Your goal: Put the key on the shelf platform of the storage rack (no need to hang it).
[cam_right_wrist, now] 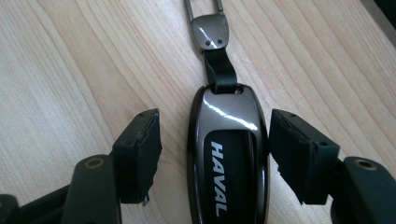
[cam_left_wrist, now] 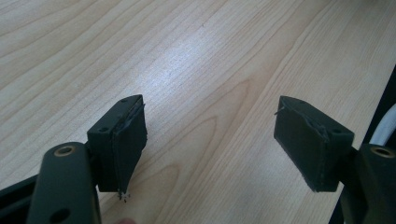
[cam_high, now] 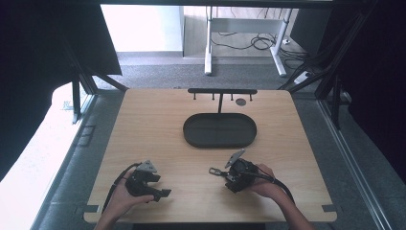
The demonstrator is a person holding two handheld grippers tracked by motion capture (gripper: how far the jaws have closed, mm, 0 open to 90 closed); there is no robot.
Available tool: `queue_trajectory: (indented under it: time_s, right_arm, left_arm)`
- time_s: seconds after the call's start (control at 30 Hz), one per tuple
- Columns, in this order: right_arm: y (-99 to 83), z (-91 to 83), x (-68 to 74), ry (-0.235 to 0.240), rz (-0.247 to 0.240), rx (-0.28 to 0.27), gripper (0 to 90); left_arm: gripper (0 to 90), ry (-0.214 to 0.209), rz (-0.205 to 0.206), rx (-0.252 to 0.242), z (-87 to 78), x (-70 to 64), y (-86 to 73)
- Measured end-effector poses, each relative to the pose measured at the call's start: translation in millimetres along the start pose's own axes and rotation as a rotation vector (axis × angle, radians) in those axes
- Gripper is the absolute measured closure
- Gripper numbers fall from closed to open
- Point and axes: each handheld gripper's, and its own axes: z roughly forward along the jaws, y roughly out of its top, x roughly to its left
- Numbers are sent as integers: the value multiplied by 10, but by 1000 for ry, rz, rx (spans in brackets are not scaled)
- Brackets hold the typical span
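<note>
Car key fob (cam_right_wrist: 229, 154): dark glossy shell, rounded oblong, chrome-grey rim, black centre panel lettered "HAVAL" in white running along its length. Lies flat on pale wood table (cam_right_wrist: 70, 70), face up. Short black strap (cam_right_wrist: 219, 70) looped through slot at far end, leading to small grey metal clasp plate (cam_right_wrist: 211, 31) with two rivets and a thin wire ring beyond. Strap and clasp stretched straight out from the shell, in line with it. In the high view, clasp end (cam_high: 215, 170) seen near the table's front edge, right of centre, short of the black oval tray (cam_high: 220, 130).
</note>
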Motion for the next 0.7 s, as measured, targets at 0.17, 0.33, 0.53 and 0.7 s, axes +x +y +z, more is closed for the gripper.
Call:
queue_trajectory:
  time_s: [0.17,0.33,0.53,0.7]
  right_arm:
    - [8,1,-40,8,18,-6,350]
    - [12,8,-48,8,18,-9,348]
    - [10,-11,-56,7,32,-14,349]
    - [14,-8,-57,4,22,-17,348]
  left_arm:
    - [258,-1,-2,1,5,6,-2]
    - [258,-2,-5,4,15,12,-5]
    - [258,-5,-2,13,40,12,-9]
    - [258,-9,4,25,71,11,-12]
